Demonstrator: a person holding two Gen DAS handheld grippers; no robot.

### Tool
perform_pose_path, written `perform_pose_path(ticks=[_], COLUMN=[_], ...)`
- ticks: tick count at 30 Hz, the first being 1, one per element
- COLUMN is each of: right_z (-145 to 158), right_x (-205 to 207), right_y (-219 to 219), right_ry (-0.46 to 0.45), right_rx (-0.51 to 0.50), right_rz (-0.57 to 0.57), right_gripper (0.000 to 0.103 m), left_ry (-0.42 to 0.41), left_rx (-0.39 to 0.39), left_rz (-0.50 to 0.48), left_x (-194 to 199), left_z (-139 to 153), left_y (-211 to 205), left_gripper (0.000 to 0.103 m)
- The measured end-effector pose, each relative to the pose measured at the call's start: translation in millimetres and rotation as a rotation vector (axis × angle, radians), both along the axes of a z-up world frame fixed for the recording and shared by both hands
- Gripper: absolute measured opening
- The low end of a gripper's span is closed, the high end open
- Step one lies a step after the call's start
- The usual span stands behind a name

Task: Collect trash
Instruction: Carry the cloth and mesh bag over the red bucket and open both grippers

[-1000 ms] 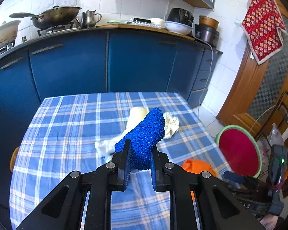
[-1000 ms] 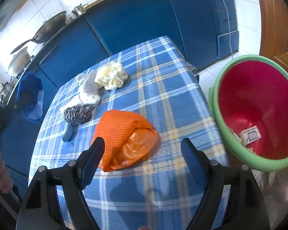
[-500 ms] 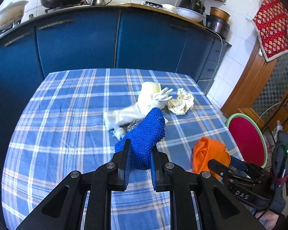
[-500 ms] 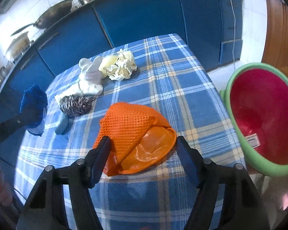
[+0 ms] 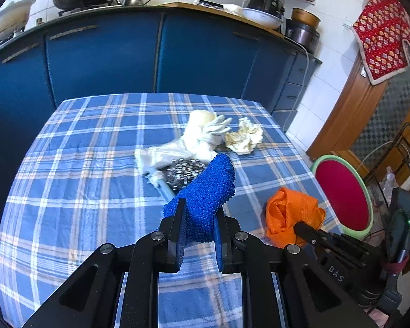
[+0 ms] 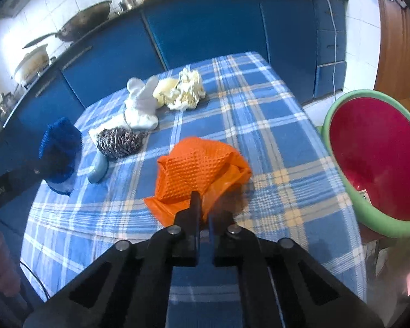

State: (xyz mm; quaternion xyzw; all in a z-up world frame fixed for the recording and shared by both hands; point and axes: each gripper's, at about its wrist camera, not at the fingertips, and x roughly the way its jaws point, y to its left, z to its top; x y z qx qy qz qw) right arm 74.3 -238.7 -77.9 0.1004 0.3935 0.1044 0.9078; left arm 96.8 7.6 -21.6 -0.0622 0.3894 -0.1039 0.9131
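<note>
Right wrist view: right gripper jaws pinched on near edge of orange textured bag, lying soft and light on checked surface. Left gripper jaws clamped on blue knobbly glove, held aloft. Likely floppy; best gripped at bunched folds.

My left claw is clamped on a blue knitted cloth, raised above the checked table. Beyond it lie a steel scourer, a white glove and a crumpled paper wad. To the right, my right claw touches an orange bag. A red, green-rimmed bin stands beside the table.
</note>
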Motion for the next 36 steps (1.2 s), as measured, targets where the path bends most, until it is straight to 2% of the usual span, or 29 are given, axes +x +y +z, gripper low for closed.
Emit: perform_pose_path(ticks=[10, 19, 28, 36], right_z=[33.8, 50.3, 42.5, 16.2], right_x=[-27.1, -37.2, -29.6, -25.1], right_y=[-47.5, -111.5, -167.1, -207.1], right_ry=[-0.105, -0.168, -0.161, -0.097], right_rx=[0.059, 0.079, 0.095, 0.112], right_rz=[-0.118, -0.237, -0.332, -0.408], right_gripper=[0.005, 0.005, 0.005, 0.005], left_ry=[0.01, 0.01, 0.026, 0.065], left_rx=[-0.021, -0.039, -0.017, 0.023], left_rz=[-0.11, -0.243, -0.348, -0.436], left_x=[4.1, 15.7, 29.4, 43.6], left_z=[6.6, 16.2, 14.6, -2.4], left_y=[-39.9, -103.4, -168.3, -225.0], left_gripper=[0.017, 0.017, 0.017, 0.017])
